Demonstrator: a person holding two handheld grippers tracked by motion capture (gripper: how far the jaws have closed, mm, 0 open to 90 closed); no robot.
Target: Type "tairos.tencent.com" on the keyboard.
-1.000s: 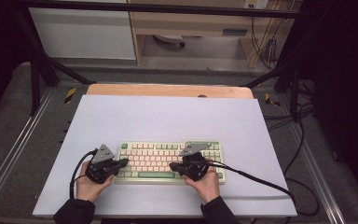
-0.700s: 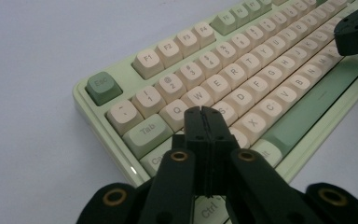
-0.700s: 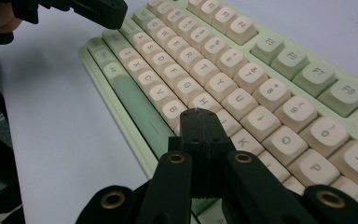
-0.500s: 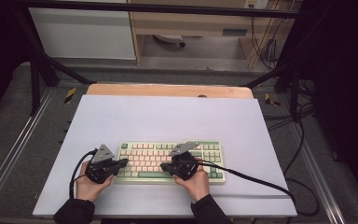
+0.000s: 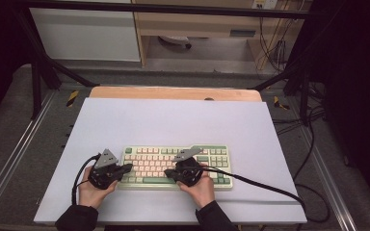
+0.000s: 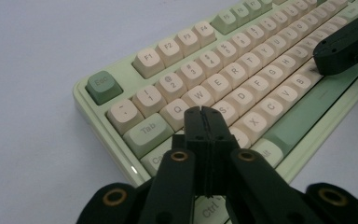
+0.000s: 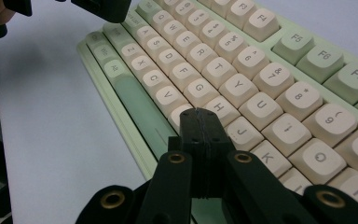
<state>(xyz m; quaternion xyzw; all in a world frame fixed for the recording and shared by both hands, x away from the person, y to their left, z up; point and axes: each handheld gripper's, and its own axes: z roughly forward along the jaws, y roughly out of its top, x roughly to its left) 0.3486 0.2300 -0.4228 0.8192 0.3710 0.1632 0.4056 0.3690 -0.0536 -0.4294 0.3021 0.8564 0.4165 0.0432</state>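
Near edge of the table (image 5: 139, 120): both hands come in from the bottom of the high view, each holding one set of tongs.

Left tongs (image 5: 126, 167): jaws pressed flat together, nothing between them. They sit at the keyboard's (image 5: 147, 150) left end. In the left gripper view the left tongs (image 6: 203, 111) have their tip just over the A/S area, below Q and W; contact with the keycaps cannot be told.

Right tongs (image 5: 169, 172): jaws also fully closed, holding nothing. They sit over the keyboard's middle, pointing left toward the other tongs. In the right gripper view the right tongs (image 7: 199, 112) have their tip at the bottom letter row, just below G and H, next to V and beside the green space bar (image 7: 142, 109). Whether they touch a key, cannot tell.

The keyboard itself: pale green case, cream letter keys, green modifier keys, lying flat on the table, long side parallel to the near edge and close to that edge. It spans from the left tongs past the right tongs, and its right end sticks out beyond the right hand (image 5: 200, 188). The two sets of tongs are near each other but apart, with keys between them.

A black cable (image 5: 265, 186) trails from the right tongs across the table to the right.

Farther: bare table surface, then a wooden strip (image 5: 173, 93) along the far edge.
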